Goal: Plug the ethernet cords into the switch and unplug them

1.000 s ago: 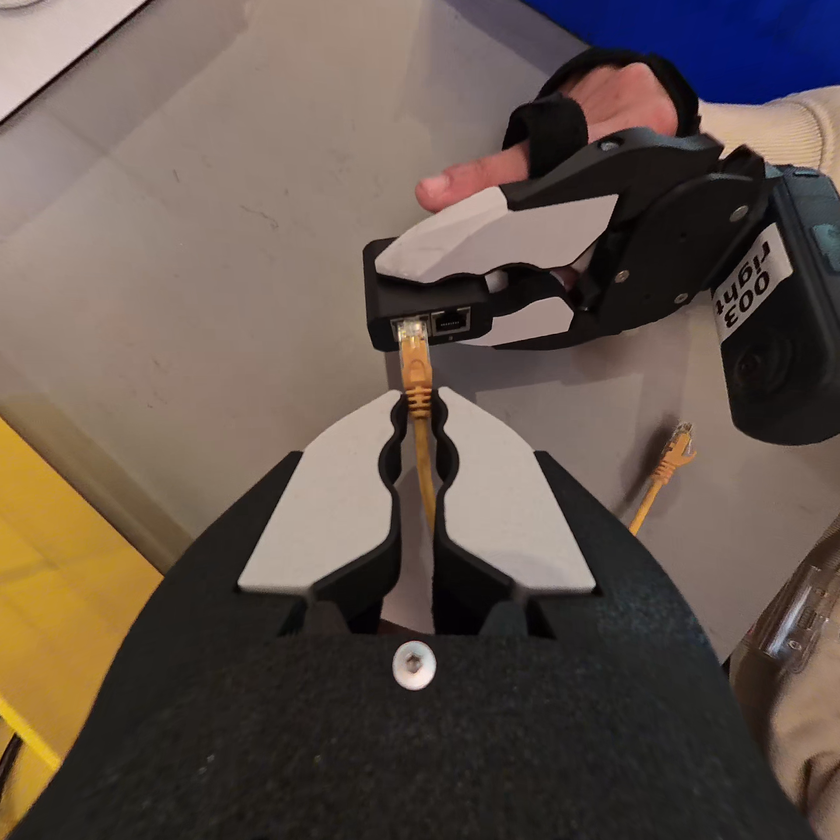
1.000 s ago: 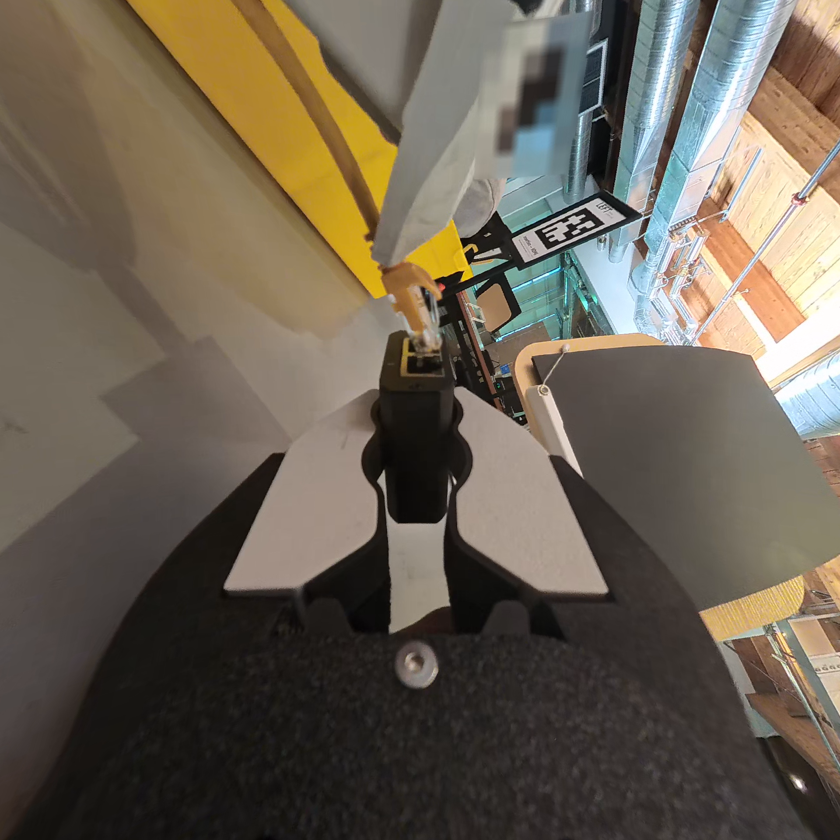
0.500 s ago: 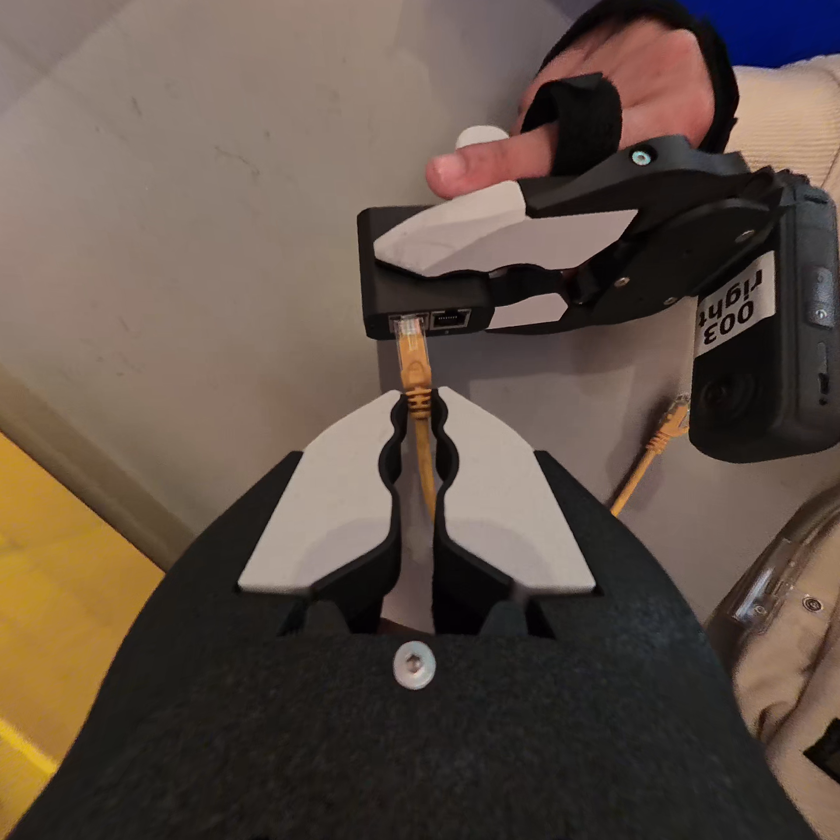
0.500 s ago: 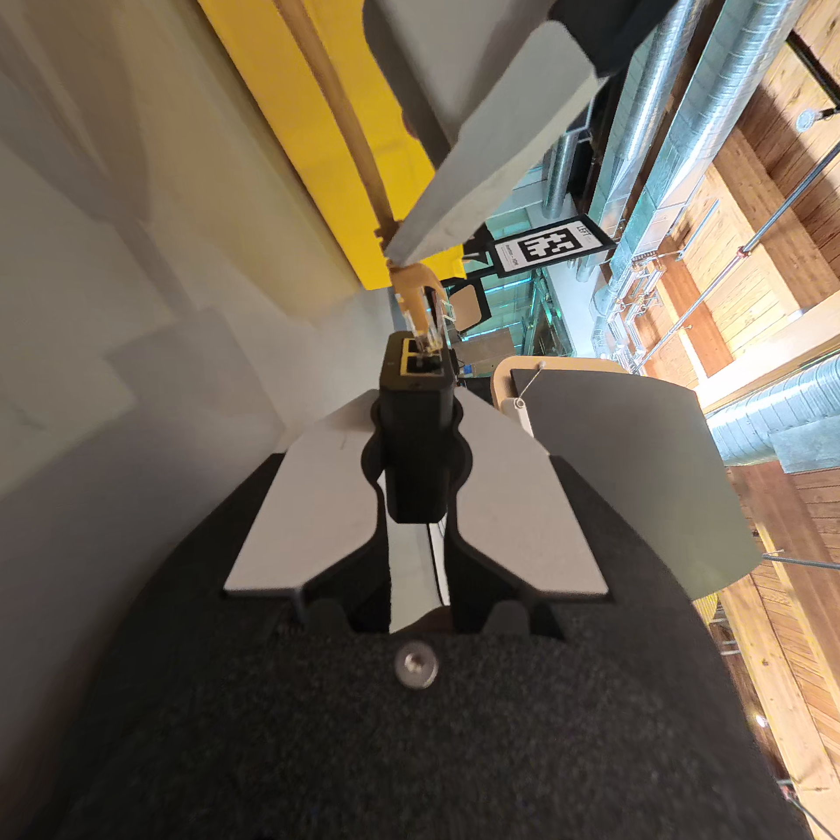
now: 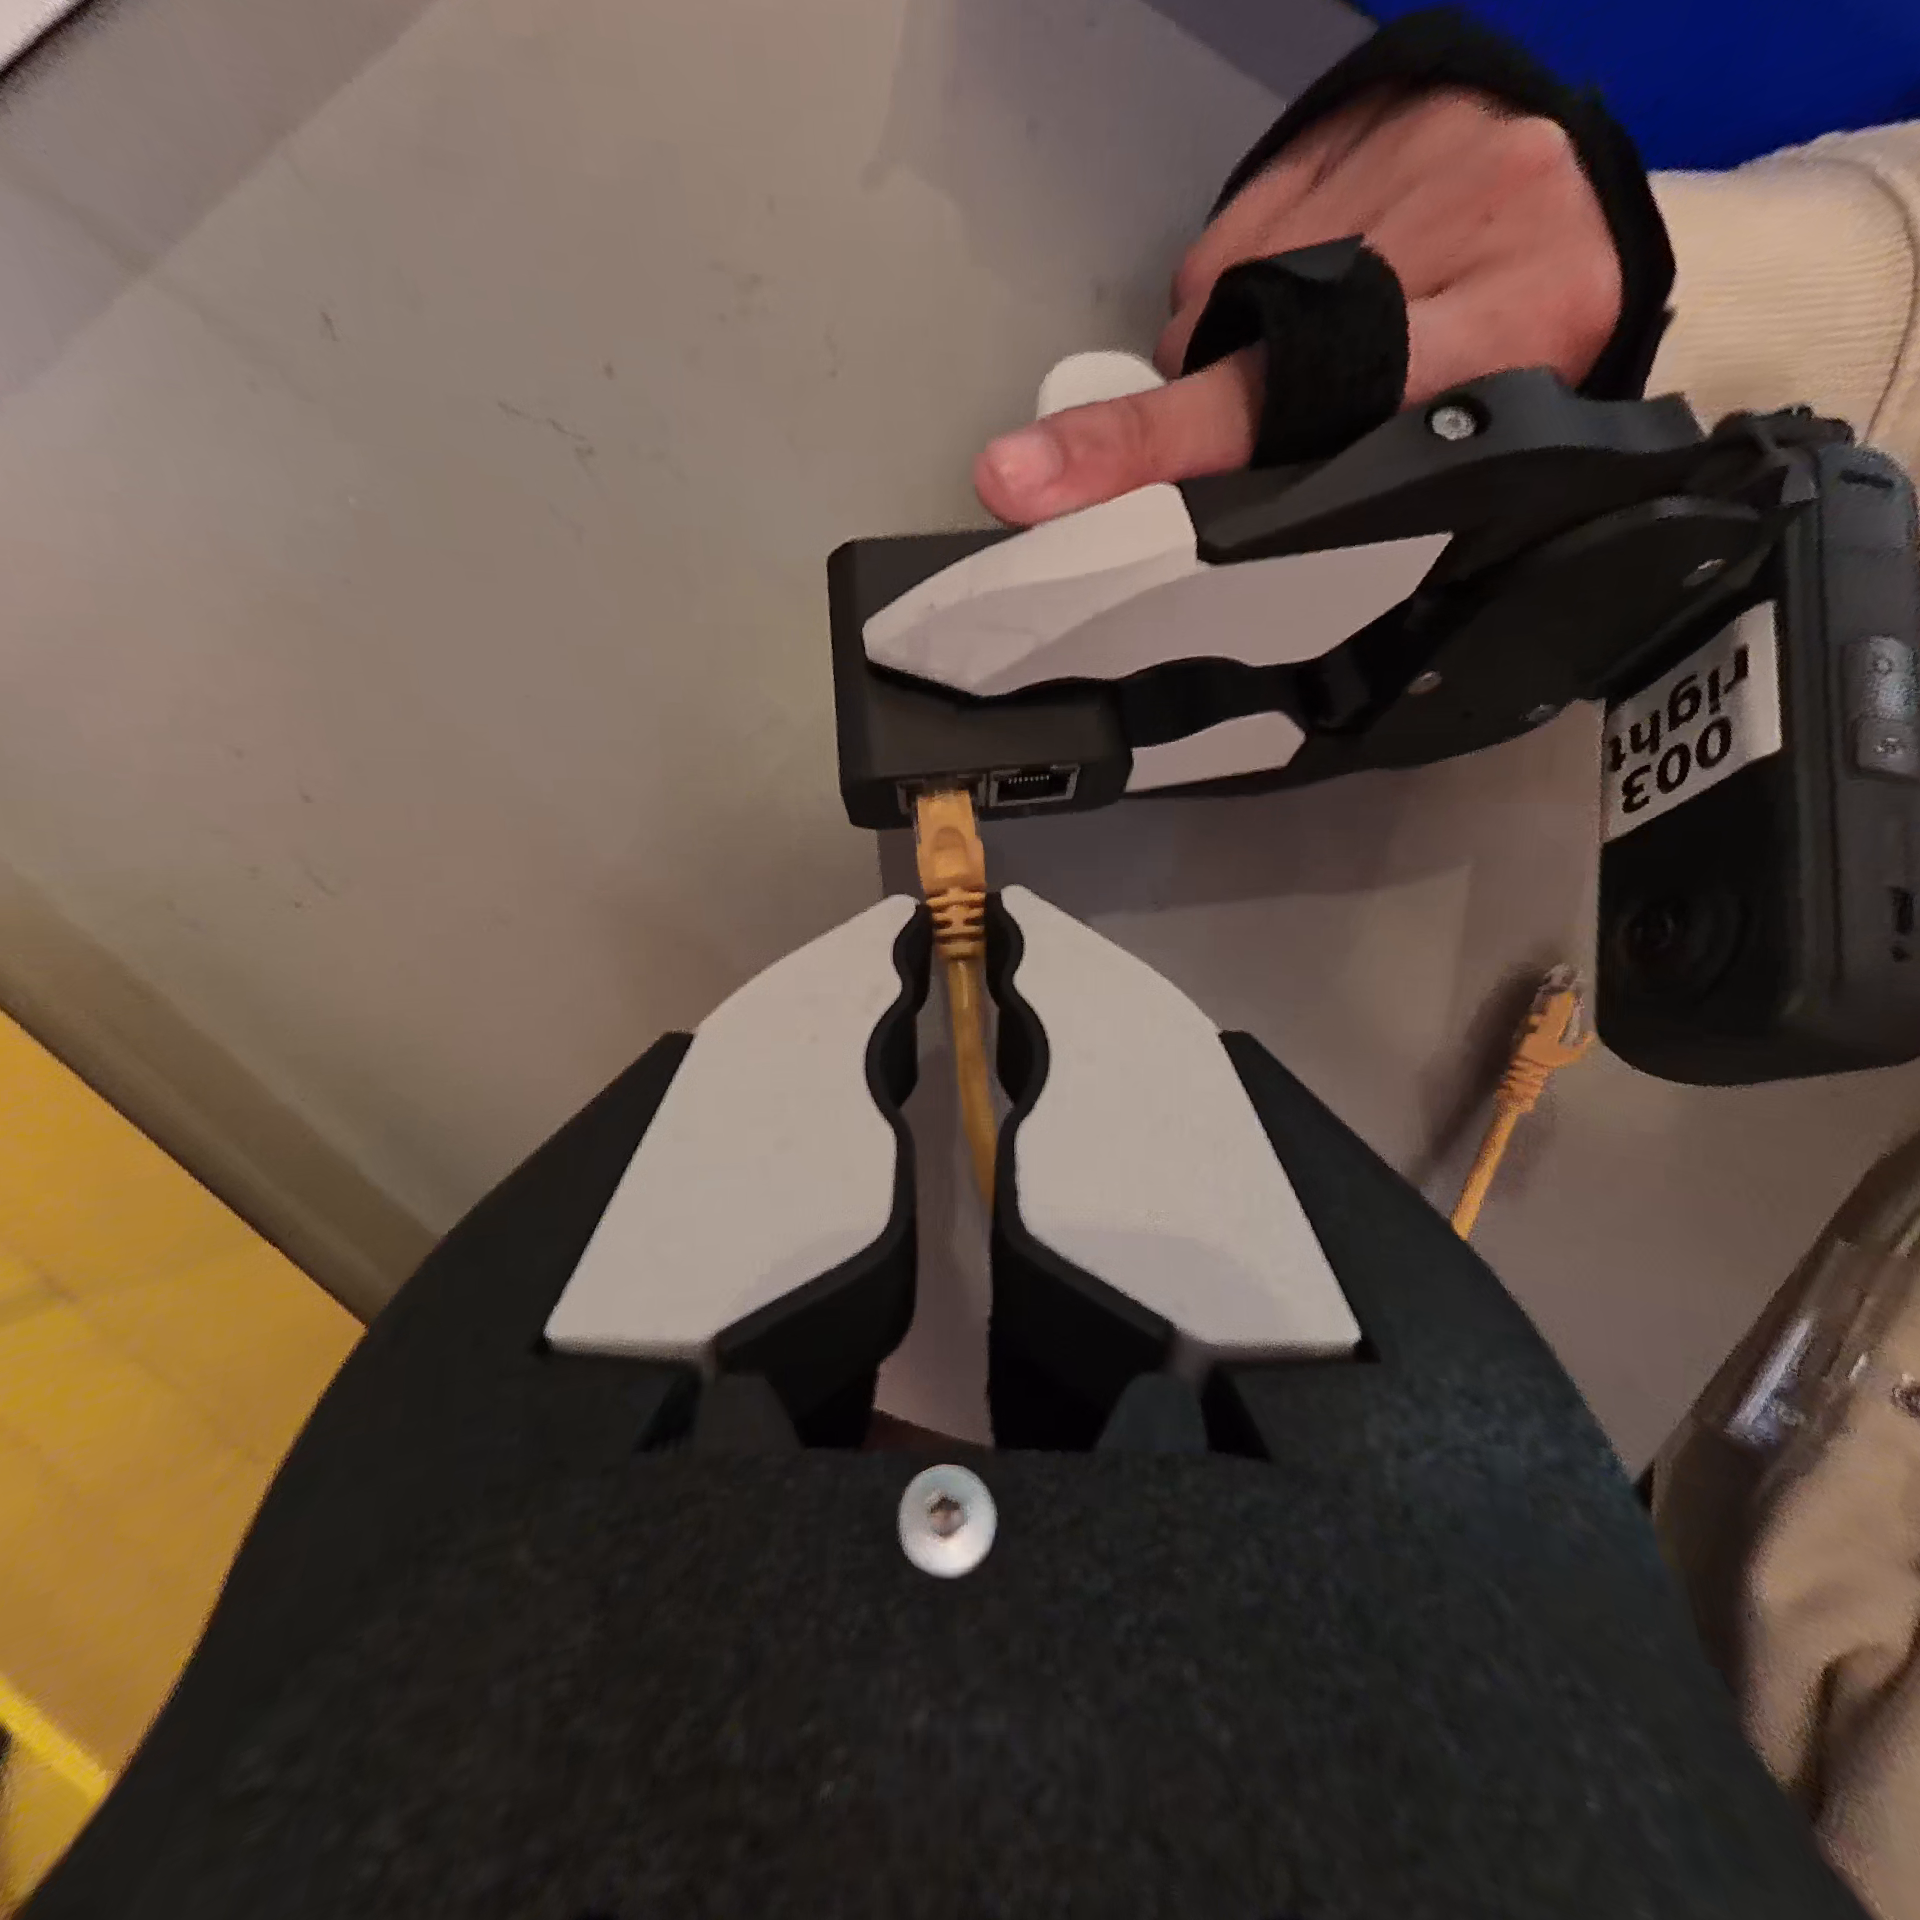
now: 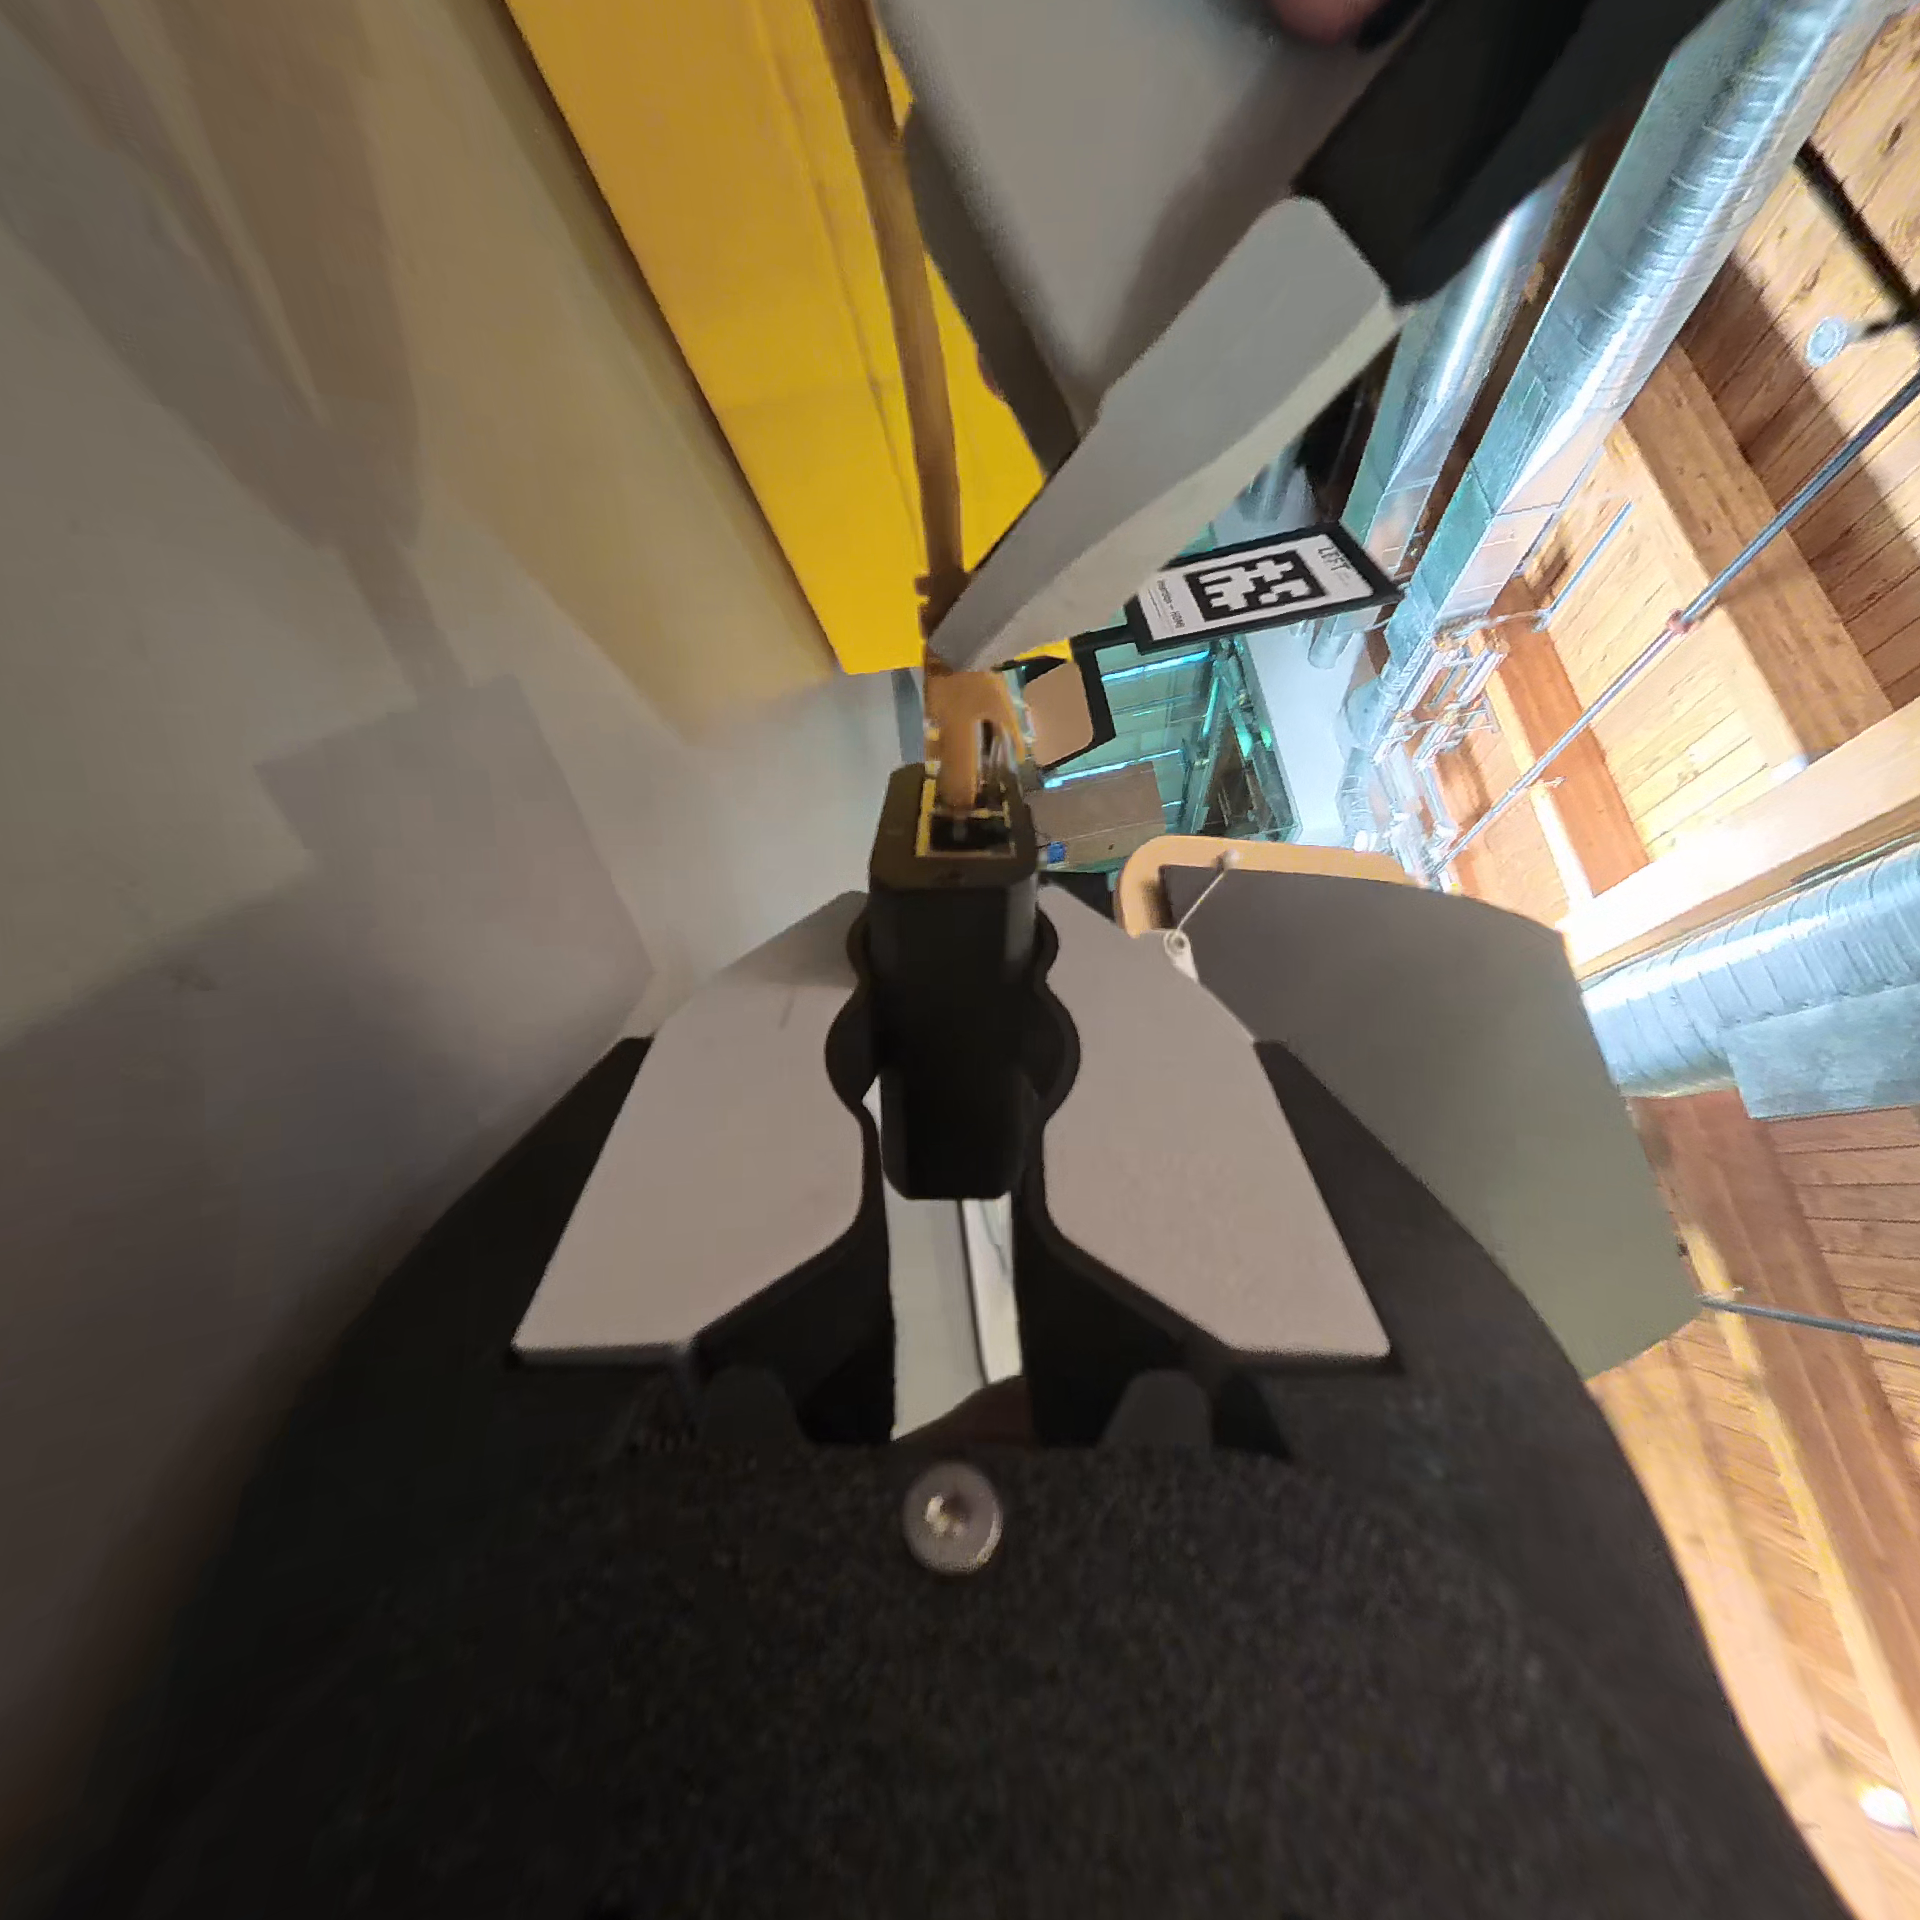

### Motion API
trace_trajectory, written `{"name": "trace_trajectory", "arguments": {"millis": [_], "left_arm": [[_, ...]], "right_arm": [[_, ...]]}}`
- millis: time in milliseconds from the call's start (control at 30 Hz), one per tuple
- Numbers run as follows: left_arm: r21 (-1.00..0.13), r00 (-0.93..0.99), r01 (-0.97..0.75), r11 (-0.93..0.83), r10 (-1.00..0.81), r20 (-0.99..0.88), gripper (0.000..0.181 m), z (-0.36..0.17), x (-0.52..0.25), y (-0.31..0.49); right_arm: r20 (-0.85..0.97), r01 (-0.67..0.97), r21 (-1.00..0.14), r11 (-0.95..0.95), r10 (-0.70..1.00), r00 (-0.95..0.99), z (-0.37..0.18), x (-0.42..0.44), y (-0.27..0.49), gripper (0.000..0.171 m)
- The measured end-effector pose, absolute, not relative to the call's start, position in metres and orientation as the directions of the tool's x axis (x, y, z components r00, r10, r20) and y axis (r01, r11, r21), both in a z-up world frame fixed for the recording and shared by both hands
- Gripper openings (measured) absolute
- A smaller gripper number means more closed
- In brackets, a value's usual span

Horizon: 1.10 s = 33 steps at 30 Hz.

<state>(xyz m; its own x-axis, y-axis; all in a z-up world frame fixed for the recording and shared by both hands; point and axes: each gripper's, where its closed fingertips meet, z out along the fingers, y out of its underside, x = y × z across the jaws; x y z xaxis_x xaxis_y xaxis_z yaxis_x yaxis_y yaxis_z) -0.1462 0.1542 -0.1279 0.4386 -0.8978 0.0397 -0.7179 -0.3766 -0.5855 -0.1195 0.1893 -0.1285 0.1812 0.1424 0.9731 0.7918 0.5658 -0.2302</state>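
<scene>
The left gripper's fingers pinch the orange cord just behind its plug, and the right gripper clamps the black switch flat between its own pads, clear of the table. The cord runs straight ahead of the left fingers, in line with them, its plug in the switch's left port (whether it has latched I cannot tell). The port beside it is empty. A second orange cord lies loose on the table, nearer the right gripper.

two grippers, two yellow ethernet cords, one black switch, one hand.
</scene>
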Motion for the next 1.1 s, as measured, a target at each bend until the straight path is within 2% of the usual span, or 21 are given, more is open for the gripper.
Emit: {"name": "trace_trajectory", "arguments": {"millis": [67, 167, 300, 533, 633, 733, 800, 900, 1100], "left_arm": [[-0.615, 0.432, -0.709, -0.345, -0.902, 0.007, 0.009, -0.124, -0.143, 0.156], [-0.634, 0.438, -0.702, -0.325, -0.899, -0.025, 0.009, -0.123, -0.141, 0.158], [-0.625, 0.449, -0.714, -0.317, -0.892, -0.060, 0.009, -0.129, -0.141, 0.162], [-0.682, 0.455, -0.667, -0.299, -0.889, -0.055, 0.010, -0.121, -0.136, 0.166], [-0.756, 0.494, -0.576, -0.311, -0.869, -0.019, 0.010, -0.110, -0.137, 0.158], [-0.847, 0.555, -0.443, -0.293, -0.832, -0.002, 0.017, -0.093, -0.163, 0.128], [-0.903, 0.606, -0.282, -0.324, -0.790, 0.094, 0.019, -0.088, -0.184, 0.100], [-0.920, 0.642, -0.095, -0.380, -0.729, 0.236, 0.019, -0.102, -0.212, 0.057], [-0.917, 0.707, -0.177, -0.357, -0.695, 0.134, 0.020, -0.113, -0.236, 0.042]], "right_arm": [[0.951, 0.776, -0.308, 0.550, 0.209, 0.229, -0.129, -0.118, 0.190, 0.023], [0.935, 0.766, -0.352, 0.538, 0.245, 0.257, -0.130, -0.118, 0.190, 0.023], [0.936, 0.772, -0.346, 0.533, 0.258, 0.241, -0.135, -0.120, 0.189, 0.023], [0.910, 0.747, -0.412, 0.522, 0.285, 0.302, -0.130, -0.116, 0.191, 0.024], [0.886, 0.704, -0.462, 0.539, 0.315, 0.340, -0.125, -0.115, 0.190, 0.024], [0.896, 0.716, -0.439, 0.543, 0.319, 0.308, -0.130, -0.112, 0.188, 0.024], [0.888, 0.692, -0.458, 0.557, 0.330, 0.321, -0.127, -0.113, 0.186, 0.024], [0.882, 0.691, -0.467, 0.551, 0.343, 0.323, -0.127, -0.113, 0.187, 0.024], [0.891, 0.696, -0.450, 0.560, 0.338, 0.304, -0.130, -0.116, 0.185, 0.024]]}}
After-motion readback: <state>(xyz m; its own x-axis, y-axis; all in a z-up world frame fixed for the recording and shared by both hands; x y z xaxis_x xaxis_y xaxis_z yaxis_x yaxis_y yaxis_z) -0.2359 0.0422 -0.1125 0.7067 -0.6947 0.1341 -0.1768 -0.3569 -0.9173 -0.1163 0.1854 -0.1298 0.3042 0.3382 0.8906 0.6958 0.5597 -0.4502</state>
